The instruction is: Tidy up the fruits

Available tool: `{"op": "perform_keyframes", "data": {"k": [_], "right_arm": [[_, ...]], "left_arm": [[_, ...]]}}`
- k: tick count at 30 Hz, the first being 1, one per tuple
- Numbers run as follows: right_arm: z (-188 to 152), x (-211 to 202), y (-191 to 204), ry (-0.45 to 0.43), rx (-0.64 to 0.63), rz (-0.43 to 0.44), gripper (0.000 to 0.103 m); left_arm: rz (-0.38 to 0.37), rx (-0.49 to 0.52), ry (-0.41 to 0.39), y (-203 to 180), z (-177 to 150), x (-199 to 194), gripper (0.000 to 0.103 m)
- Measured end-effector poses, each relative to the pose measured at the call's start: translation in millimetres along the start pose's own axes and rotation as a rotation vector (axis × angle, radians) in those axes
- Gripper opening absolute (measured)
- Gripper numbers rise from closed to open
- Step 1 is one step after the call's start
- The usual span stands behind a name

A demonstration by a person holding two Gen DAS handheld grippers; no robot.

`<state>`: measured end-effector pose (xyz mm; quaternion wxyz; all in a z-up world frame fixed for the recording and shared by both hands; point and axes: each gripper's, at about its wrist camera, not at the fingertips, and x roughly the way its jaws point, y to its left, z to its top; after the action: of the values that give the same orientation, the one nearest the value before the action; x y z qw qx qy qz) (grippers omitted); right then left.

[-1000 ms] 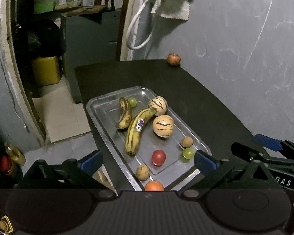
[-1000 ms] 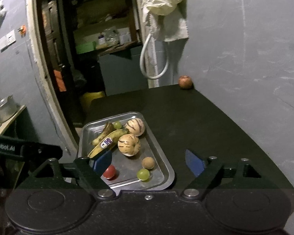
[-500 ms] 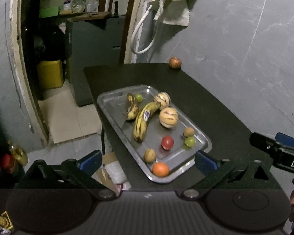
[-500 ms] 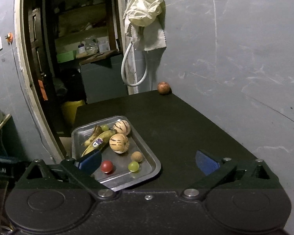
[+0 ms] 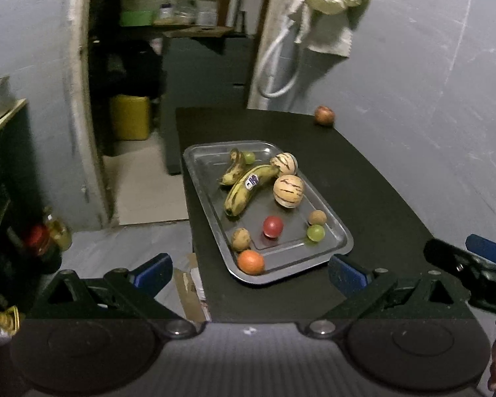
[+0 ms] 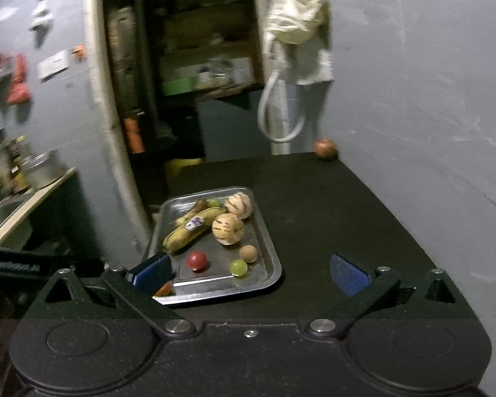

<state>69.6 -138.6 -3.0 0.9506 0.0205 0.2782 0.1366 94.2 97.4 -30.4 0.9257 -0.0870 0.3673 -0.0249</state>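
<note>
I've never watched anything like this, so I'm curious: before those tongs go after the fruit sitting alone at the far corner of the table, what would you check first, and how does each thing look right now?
1. Left tongs open and empty: ok.
2. Right tongs open and empty: ok; their jaws have just been opening, nothing between them.
3. Lone reddish round fruit at the black table's far corner, beside the grey wall: in view, ok.
4. Bare tabletop between tongs and that fruit: ok.
5. Room left in the shiny metal tray: ok, far left corner is bare.
6. Whether that fruit would roll when touched: cannot tell.
</note>
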Motion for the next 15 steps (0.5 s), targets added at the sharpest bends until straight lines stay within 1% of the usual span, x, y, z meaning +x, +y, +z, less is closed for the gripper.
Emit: {"op": "perform_keyframes", "data": {"k": [4, 8, 12, 15], "right_arm": [[-0.7, -5.3, -21.8, 0.018, -0.019, 0.079, 0.102], [-6.7, -15.5, -31.7, 0.001, -0.025, 0.144, 0.102], [-9.2, -20.8, -32.1, -0.010, -0.040, 0.181, 0.102], [-10.9, -23.8, -29.7, -0.009, -0.051, 0.187, 0.102]], "left_arm": [[0.088, -0.076, -0.019, -22.6, -18.9, -15.4, 0.102], [0.176, -0.162, -0.043, -41.8, -44.6, -40.9, 0.102], [0.239, -0.183, -0.082, -56.3, -64.2, -64.3, 0.102], [0.269, -0.194, -0.111, -63.5, -74.7, -78.5, 0.102]]}}
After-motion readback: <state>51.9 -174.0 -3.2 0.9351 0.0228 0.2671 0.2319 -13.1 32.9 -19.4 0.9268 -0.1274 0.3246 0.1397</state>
